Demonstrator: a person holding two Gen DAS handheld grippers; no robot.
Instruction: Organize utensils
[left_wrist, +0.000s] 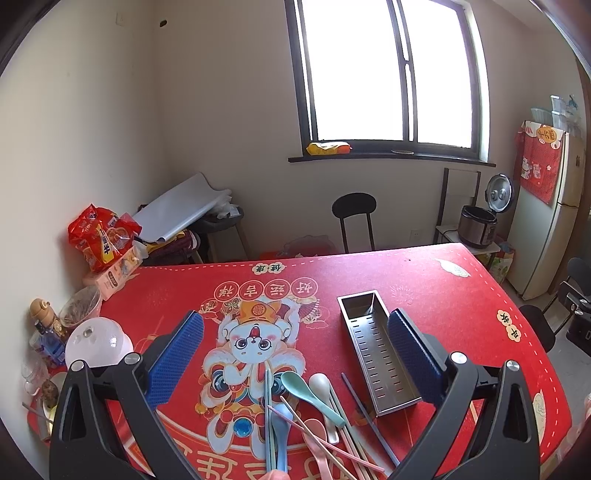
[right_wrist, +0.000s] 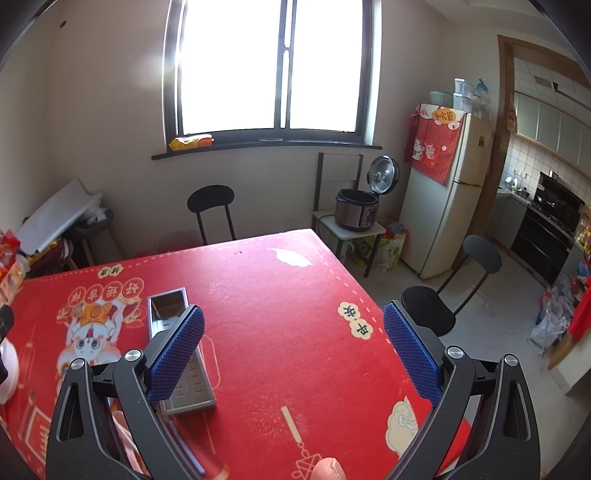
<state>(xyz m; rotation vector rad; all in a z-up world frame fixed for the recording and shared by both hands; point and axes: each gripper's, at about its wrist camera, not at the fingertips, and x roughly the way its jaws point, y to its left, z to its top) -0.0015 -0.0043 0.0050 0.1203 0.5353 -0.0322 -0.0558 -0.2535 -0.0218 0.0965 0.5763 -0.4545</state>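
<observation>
A pile of utensils lies on the red tablecloth in the left wrist view: a green spoon (left_wrist: 308, 395), a white spoon (left_wrist: 321, 387), a blue spoon (left_wrist: 281, 424), a pink spoon (left_wrist: 317, 439), several pale chopsticks (left_wrist: 347, 439) and a dark chopstick (left_wrist: 365, 410). A perforated steel utensil holder (left_wrist: 376, 354) lies on its side right of them; it also shows in the right wrist view (right_wrist: 184, 373). My left gripper (left_wrist: 295, 332) is open and empty above the pile. My right gripper (right_wrist: 293, 332) is open and empty over bare cloth right of the holder.
At the table's left edge stand a clear dome lid (left_wrist: 98, 341), a plastic bowl (left_wrist: 79, 306), bottles (left_wrist: 46, 325) and red snack bags (left_wrist: 99, 240). Black chairs (right_wrist: 443, 295) stand at the far and right sides. A fridge (right_wrist: 443, 206) and a rice cooker (right_wrist: 356, 208) stand beyond.
</observation>
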